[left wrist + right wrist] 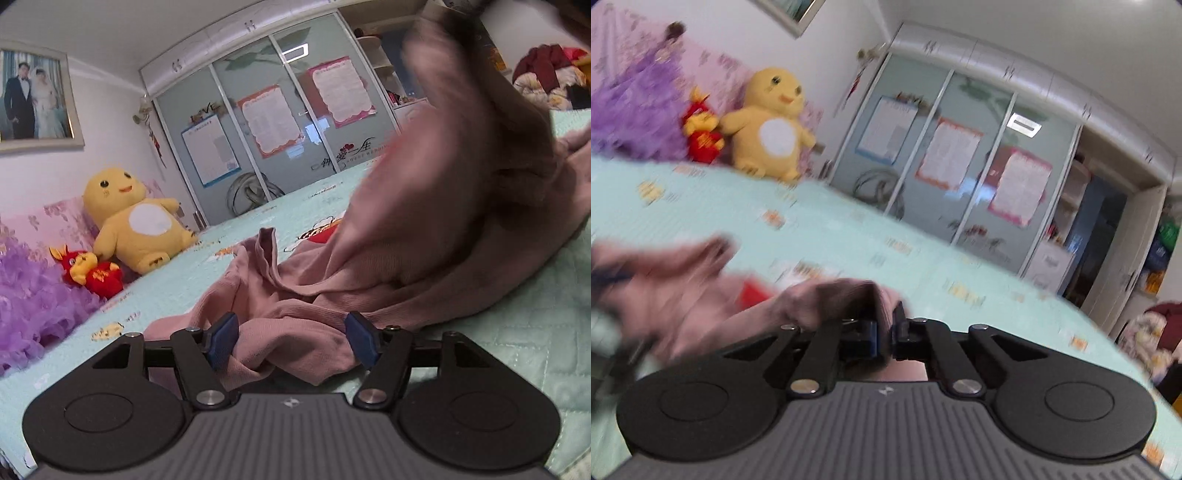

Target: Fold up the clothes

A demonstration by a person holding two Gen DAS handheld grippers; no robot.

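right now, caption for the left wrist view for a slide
Open left gripper straddling a bunched edge of the pink garment on the mint bedspread.

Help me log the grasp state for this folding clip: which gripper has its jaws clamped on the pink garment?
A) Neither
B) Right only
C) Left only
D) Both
B: the right gripper has its jaws pinched together on a fold of the pink garment, while the left gripper has its jaws spread wide, with the cloth lying loosely between them on the bed.
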